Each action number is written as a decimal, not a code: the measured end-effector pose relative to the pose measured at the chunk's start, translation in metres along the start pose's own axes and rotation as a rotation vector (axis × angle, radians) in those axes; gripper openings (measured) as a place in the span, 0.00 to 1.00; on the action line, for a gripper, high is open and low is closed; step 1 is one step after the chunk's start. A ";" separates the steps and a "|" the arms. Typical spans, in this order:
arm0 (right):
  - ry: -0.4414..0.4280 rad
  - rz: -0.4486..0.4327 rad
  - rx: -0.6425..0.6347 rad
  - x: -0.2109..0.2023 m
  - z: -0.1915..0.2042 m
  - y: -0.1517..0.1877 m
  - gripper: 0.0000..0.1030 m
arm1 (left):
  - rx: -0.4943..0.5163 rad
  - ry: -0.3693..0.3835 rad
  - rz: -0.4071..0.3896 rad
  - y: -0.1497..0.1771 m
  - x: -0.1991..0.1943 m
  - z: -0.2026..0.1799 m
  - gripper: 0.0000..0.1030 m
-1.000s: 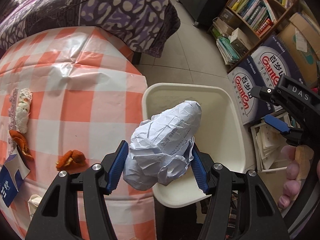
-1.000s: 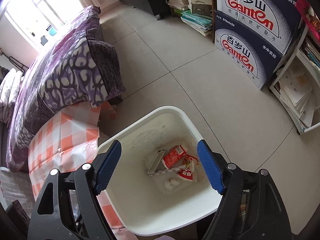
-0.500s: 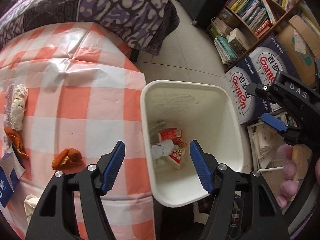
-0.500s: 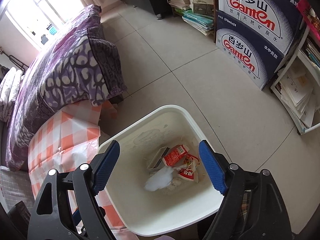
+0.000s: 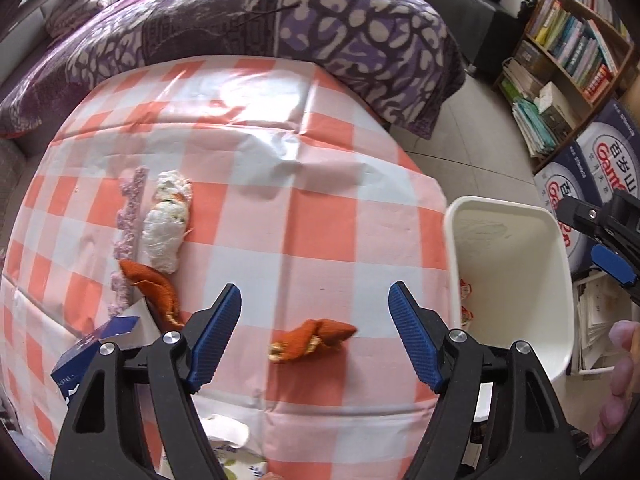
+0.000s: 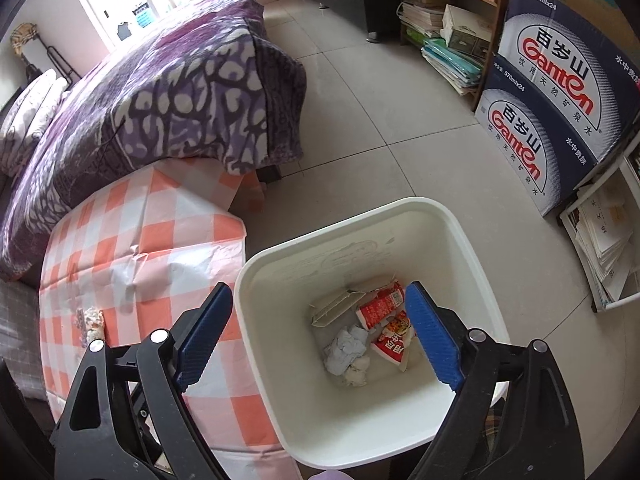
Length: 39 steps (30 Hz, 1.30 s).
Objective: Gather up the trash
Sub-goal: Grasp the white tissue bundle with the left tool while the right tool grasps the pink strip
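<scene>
A person clearing litter from a checked-cloth table (image 5: 256, 208) is holding the left tool (image 5: 314, 334) spread wide and empty above an orange peel (image 5: 312, 338), which is lying between the blue pads near the table's front edge. The placement suggests the peel is the next piece to be collected: the jaws are straddling it without touching it.

More trash is waiting on the left side of the table: a second orange peel (image 5: 154, 286), a white wad of netting or tissue (image 5: 168, 220) beside a strip of purple trim (image 5: 130, 216), and a blue carton (image 5: 96, 350) partly hidden behind the tool's left finger.

The right tool (image 6: 320, 334), also gaping and carrying nothing, is hovering over the white bin (image 6: 360, 216), which is standing on the tiled floor right against the table's edge, presumably so that items need only a short carry. Inside it, crumpled paper (image 6: 346, 346), red snack wrappers (image 6: 384, 308) and a flattened pale carton (image 6: 334, 308) are lying at the bottom.

Open cloth around the peel is leaving room to descend; the bin's rim is near on the right, and a purple-patterned bed (image 5: 240, 12) is bordering the table's far side.
</scene>
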State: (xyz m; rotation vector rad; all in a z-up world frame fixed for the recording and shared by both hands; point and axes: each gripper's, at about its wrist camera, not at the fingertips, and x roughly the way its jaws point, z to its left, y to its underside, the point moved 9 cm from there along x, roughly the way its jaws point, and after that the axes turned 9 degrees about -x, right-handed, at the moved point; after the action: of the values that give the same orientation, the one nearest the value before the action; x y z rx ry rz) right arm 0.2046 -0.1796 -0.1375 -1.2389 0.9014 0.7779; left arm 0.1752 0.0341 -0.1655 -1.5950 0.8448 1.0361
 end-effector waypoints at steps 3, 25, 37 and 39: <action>0.001 0.002 -0.018 0.003 0.013 0.001 0.85 | -0.065 -0.038 -0.002 -0.012 0.002 0.034 0.72; -0.005 0.061 -0.257 0.027 0.090 0.026 0.86 | -0.111 -0.100 0.057 -0.059 0.057 0.099 0.59; -0.091 0.092 -0.337 0.035 0.157 0.045 0.86 | -0.263 0.029 -0.017 -0.078 0.014 0.153 0.35; -0.104 0.095 -0.348 0.037 0.171 0.050 0.86 | -0.283 0.029 -0.034 -0.079 0.003 0.167 0.35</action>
State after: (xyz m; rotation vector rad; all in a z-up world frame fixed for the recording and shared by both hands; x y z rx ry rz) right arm 0.2018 -0.0025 -0.1773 -1.4501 0.7643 1.0985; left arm 0.2115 0.2156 -0.1589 -1.8585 0.7111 1.1490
